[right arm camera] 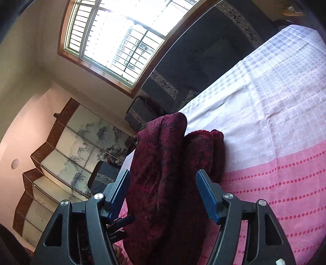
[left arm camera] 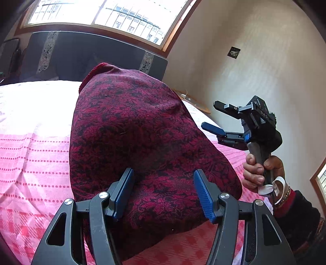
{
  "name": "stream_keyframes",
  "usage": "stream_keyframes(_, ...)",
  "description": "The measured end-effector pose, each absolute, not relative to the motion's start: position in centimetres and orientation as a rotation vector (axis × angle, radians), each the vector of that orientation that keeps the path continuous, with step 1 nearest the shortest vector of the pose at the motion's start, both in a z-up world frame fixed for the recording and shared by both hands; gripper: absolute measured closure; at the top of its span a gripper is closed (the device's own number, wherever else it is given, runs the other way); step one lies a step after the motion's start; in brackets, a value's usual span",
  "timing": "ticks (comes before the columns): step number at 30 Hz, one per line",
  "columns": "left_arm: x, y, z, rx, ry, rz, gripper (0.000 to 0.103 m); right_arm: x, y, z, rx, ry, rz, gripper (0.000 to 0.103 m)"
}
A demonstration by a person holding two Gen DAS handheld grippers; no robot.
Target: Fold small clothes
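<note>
A dark red patterned garment lies folded in a thick bundle on the pink and white bedspread. My left gripper is open, its blue pads either side of the garment's near end, just above it. My right gripper shows in the left wrist view at the right, open and empty, held in a hand above the bed, apart from the garment. In the right wrist view the right gripper is open with the garment between and beyond its fingers, not gripped.
A dark headboard stands at the far end of the bed under a large window. A wall lies to the right. A folding screen stands beside the bed. The bedspread stretches right.
</note>
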State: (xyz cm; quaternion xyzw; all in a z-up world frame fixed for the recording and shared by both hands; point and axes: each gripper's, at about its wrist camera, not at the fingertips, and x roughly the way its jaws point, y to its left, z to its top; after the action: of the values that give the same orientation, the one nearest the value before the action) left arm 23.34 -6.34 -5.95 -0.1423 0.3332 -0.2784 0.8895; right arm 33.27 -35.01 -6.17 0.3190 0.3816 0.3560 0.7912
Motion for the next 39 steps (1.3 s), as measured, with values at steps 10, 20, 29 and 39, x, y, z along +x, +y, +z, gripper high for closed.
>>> stream_keyframes(10,22.3,-6.0,-5.3,-0.285,0.678,-0.543,0.037,35.0,-27.4,-5.8,0.469,0.89,0.72,0.089)
stream_keyframes(20,21.8,-6.7,-5.7,-0.278,0.687,-0.594,0.034,31.8,-33.6,-9.8,0.606,0.886,0.612,0.09)
stream_keyframes(29,22.0,-6.9,-5.9,-0.285,0.708,-0.579,0.03,31.1,-36.0,-8.0,0.632,0.813,0.527,0.04)
stream_keyframes(39,21.8,-6.5,-6.3,-0.31,0.708,-0.572,0.029,33.5,-34.3,-7.6,0.595,0.926,0.542,0.028)
